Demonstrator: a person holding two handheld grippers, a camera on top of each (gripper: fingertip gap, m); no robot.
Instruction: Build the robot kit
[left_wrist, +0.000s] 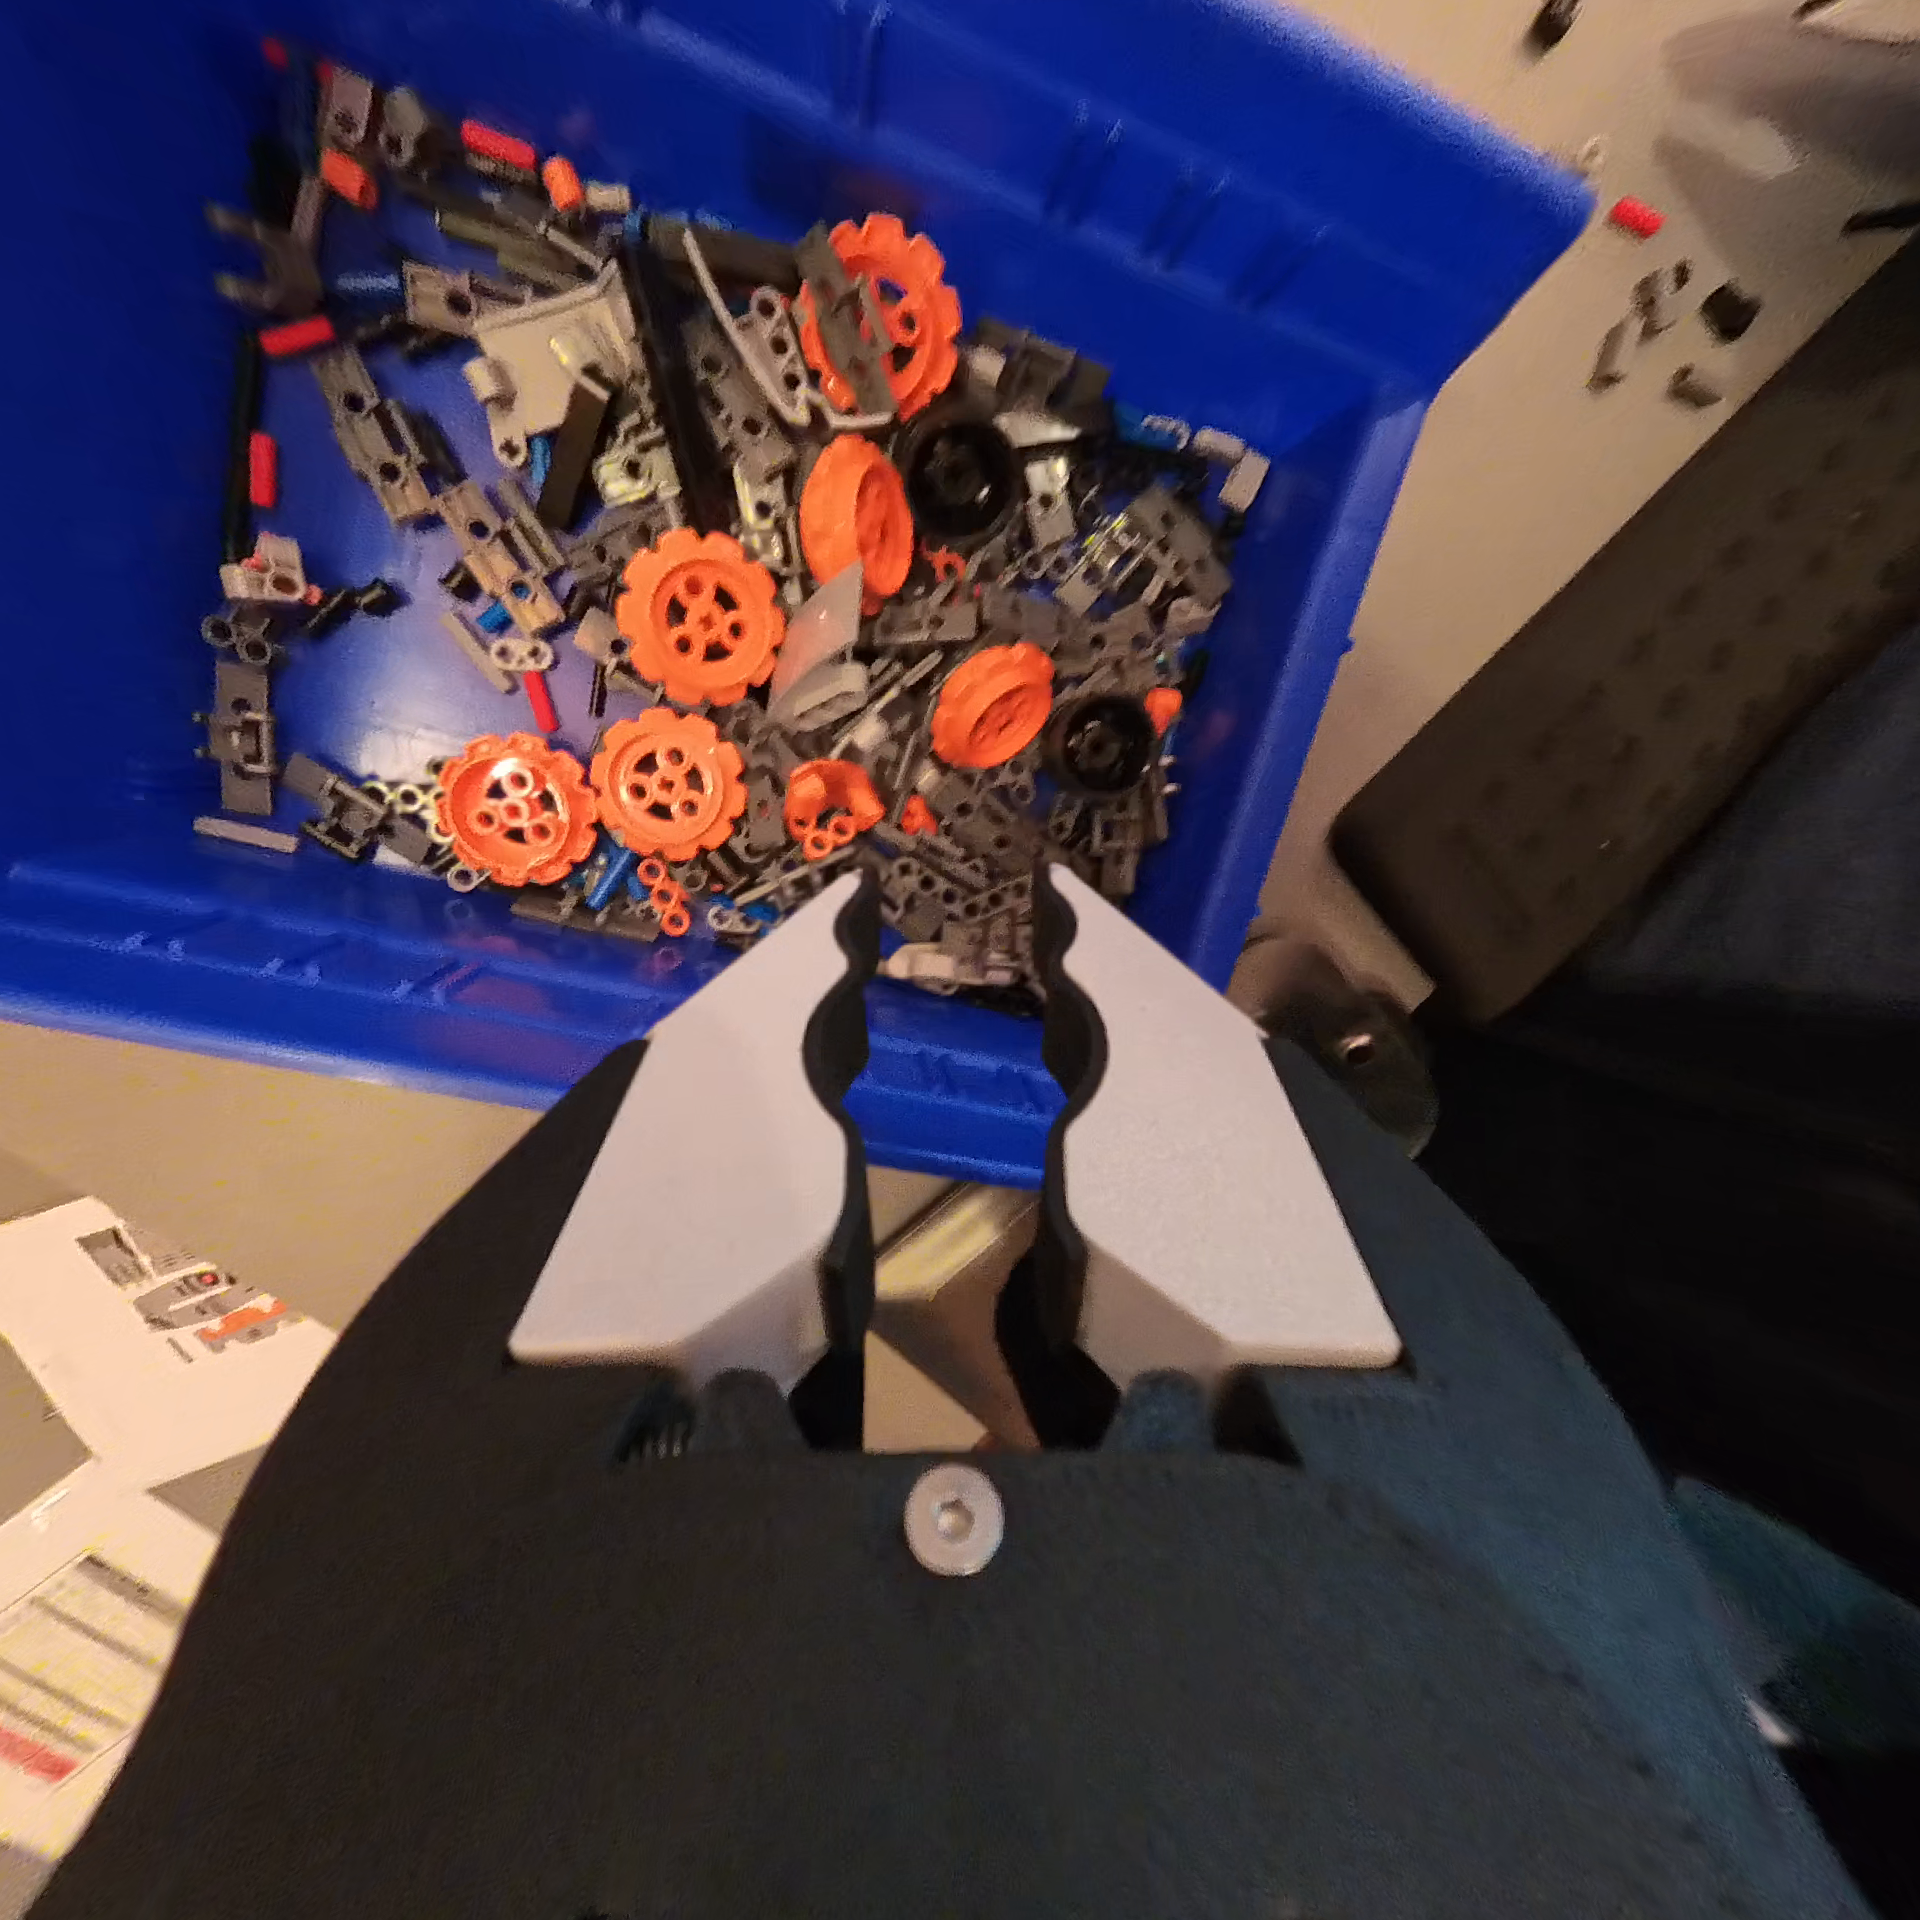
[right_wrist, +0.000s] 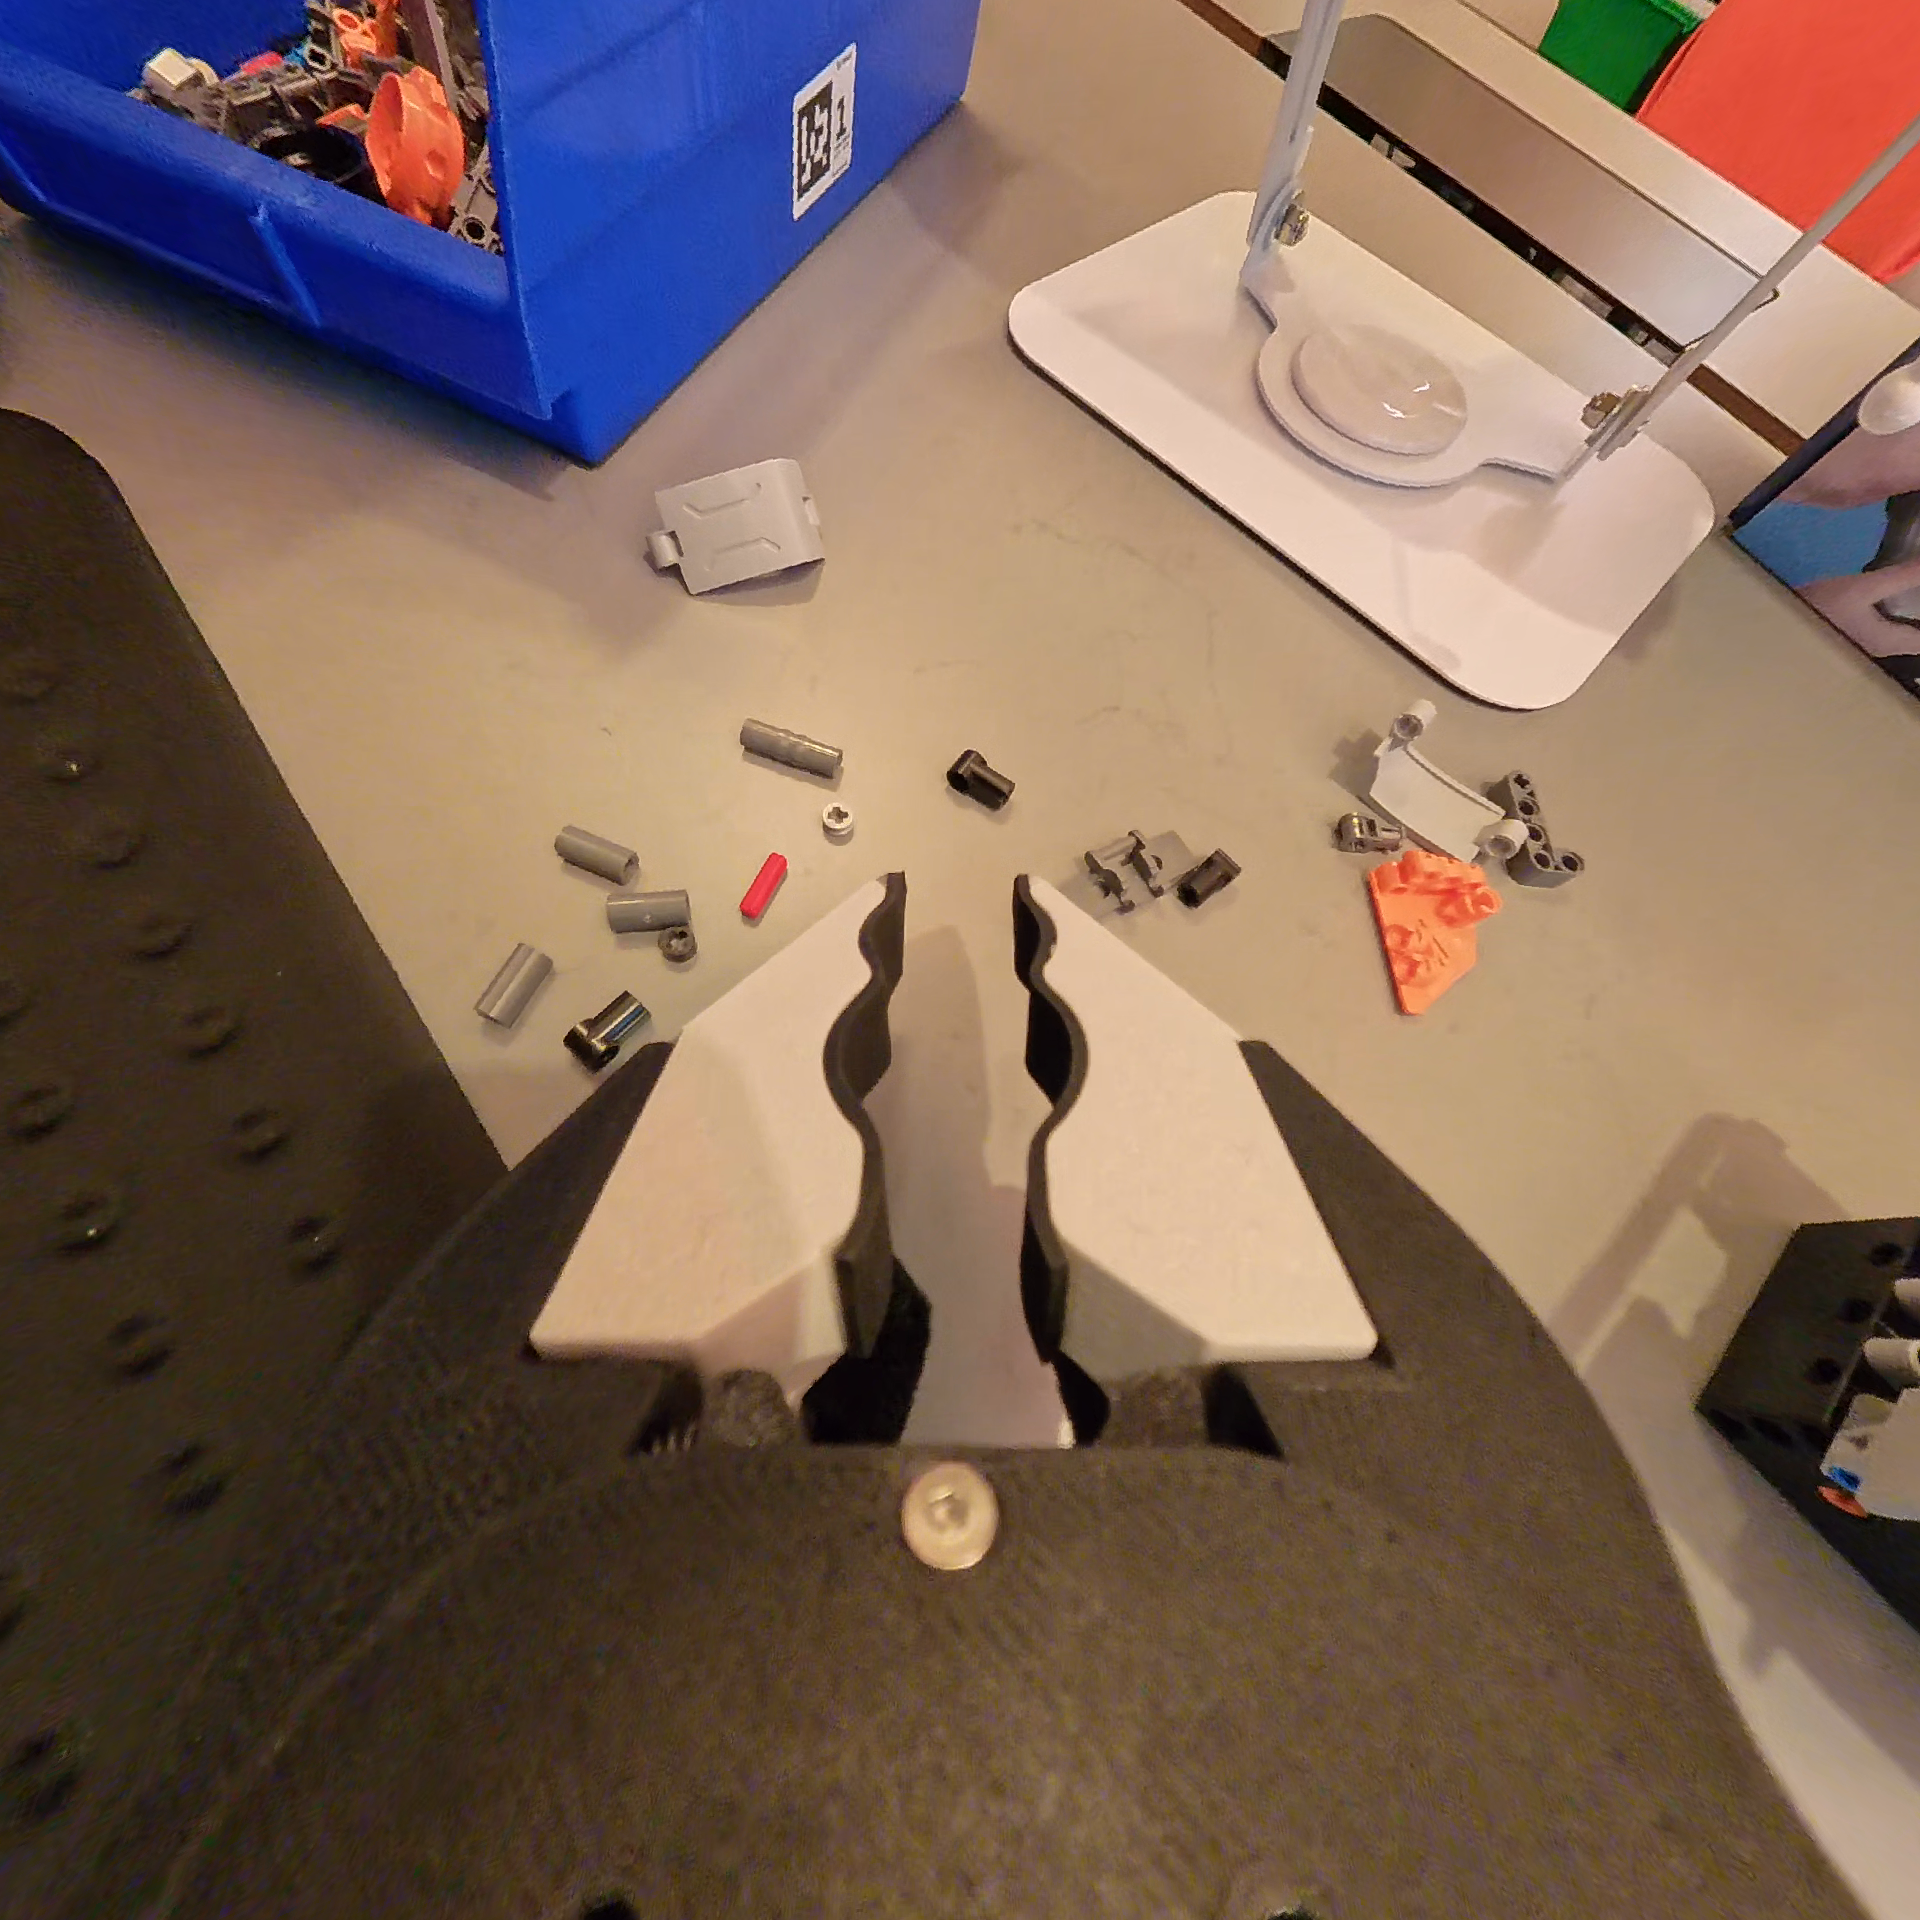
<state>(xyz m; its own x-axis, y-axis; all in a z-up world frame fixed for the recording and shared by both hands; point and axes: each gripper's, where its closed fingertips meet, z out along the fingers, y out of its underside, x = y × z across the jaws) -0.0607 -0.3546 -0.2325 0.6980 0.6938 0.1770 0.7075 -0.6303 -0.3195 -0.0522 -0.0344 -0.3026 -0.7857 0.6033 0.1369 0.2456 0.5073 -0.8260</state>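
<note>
Left wrist view is somewhat blurred: the left gripper (left_wrist: 954, 883) hangs over the near wall of a blue bin (left_wrist: 1195, 239), jaws parted and empty, tips just above a heap of grey parts (left_wrist: 966, 831). Orange wheels (left_wrist: 698, 615) and black wheels (left_wrist: 956, 480) lie mixed in the heap. A printed sheet (left_wrist: 125, 1351) lies on the table (left_wrist: 208, 1122) to the left.

Right wrist view shows the right gripper (right_wrist: 958, 883) released, holding nothing, above the table. Nearest its tips are a red pin (right_wrist: 764, 884), a small white bush (right_wrist: 837, 818) and a black connector (right_wrist: 979, 777). Grey sleeves (right_wrist: 596, 854) lie scattered to the left, a grey panel (right_wrist: 740, 525) beyond them beside the bin. An orange wedge (right_wrist: 1429, 940) lies to the right, possibly touching a grey curved piece (right_wrist: 1429, 800). A white stand (right_wrist: 1351, 540) sits farther back.
</note>
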